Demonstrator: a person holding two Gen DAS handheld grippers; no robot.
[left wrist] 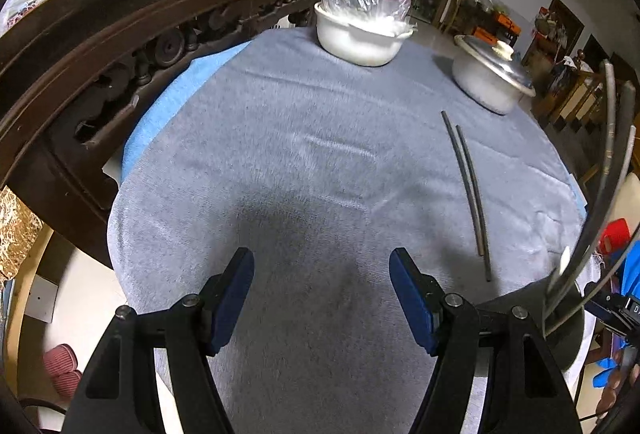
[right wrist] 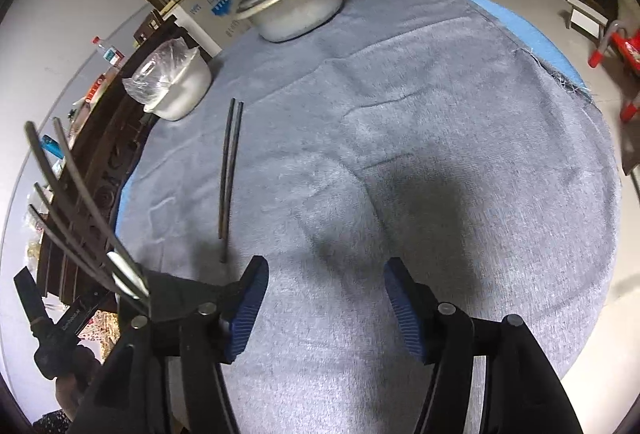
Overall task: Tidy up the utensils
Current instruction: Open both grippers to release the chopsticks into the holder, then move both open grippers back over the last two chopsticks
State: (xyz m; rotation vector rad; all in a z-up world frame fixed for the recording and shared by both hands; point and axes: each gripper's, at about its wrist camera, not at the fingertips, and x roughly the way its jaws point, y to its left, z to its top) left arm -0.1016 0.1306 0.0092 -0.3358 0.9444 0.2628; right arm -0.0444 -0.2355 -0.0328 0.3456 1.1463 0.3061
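A pair of dark chopsticks (left wrist: 470,193) lies side by side on the grey cloth, ahead and to the right of my left gripper (left wrist: 322,266). In the right wrist view the chopsticks (right wrist: 229,177) lie ahead and to the left of my right gripper (right wrist: 326,274). Both grippers are open and empty, hovering above the cloth. A dark holder with several upright chopsticks and a white spoon (left wrist: 592,209) stands at the table's near edge; in the right wrist view the holder's chopsticks (right wrist: 80,218) are at the far left.
A white pot covered with a plastic bag (left wrist: 360,29) and a metal lidded pot (left wrist: 494,77) stand at the far side of the round table (left wrist: 280,137). A carved dark wooden cabinet (left wrist: 120,45) borders the table's left. The floor lies beyond the cloth edge (right wrist: 592,105).
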